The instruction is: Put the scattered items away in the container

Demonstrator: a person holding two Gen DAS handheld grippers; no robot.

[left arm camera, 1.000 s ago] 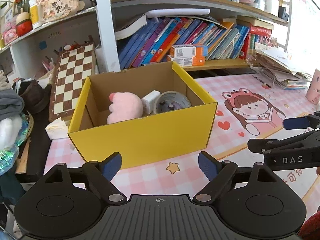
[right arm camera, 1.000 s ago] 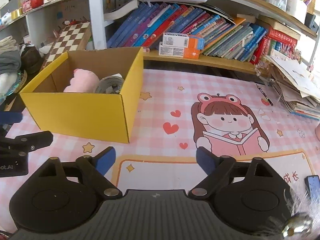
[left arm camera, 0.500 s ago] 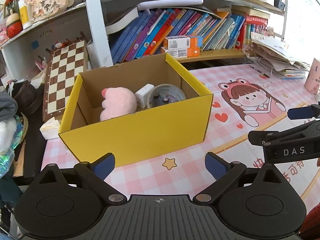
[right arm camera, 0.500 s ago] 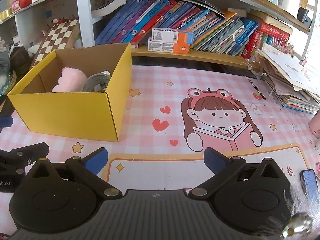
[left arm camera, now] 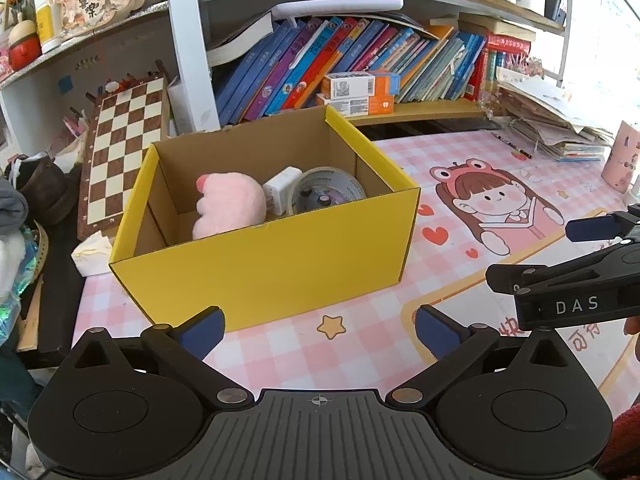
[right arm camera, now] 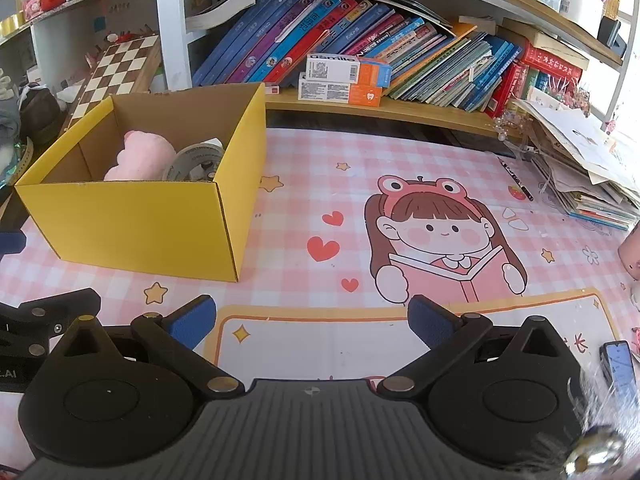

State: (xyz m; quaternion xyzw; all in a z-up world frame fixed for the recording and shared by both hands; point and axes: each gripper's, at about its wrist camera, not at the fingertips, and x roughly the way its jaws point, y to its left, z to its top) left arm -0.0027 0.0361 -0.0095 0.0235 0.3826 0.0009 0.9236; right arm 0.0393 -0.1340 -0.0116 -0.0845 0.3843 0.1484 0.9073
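Note:
A yellow cardboard box [left arm camera: 280, 264] stands on the pink desk mat and also shows in the right wrist view [right arm camera: 140, 220]. Inside it lie a pink plush toy [left arm camera: 230, 204], a white charger block [left arm camera: 280, 190] and a roll of tape [left arm camera: 328, 194]. The plush [right arm camera: 140, 156] and the tape [right arm camera: 192, 160] also show in the right wrist view. My left gripper [left arm camera: 318, 332] is open and empty, just in front of the box. My right gripper [right arm camera: 310, 320] is open and empty over the mat, to the right of the box.
A bookshelf with leaning books [left arm camera: 340, 60] runs behind the desk. A chessboard [left arm camera: 120, 148] leans at the left. A paper stack [right arm camera: 580, 160] lies at the right. A phone [right arm camera: 618, 368] lies near the right edge. A crumpled tissue [left arm camera: 92, 252] lies left of the box.
Both grippers have drawn back from the box a little and their jaws have opened slightly wider. The box and its contents have not moved.

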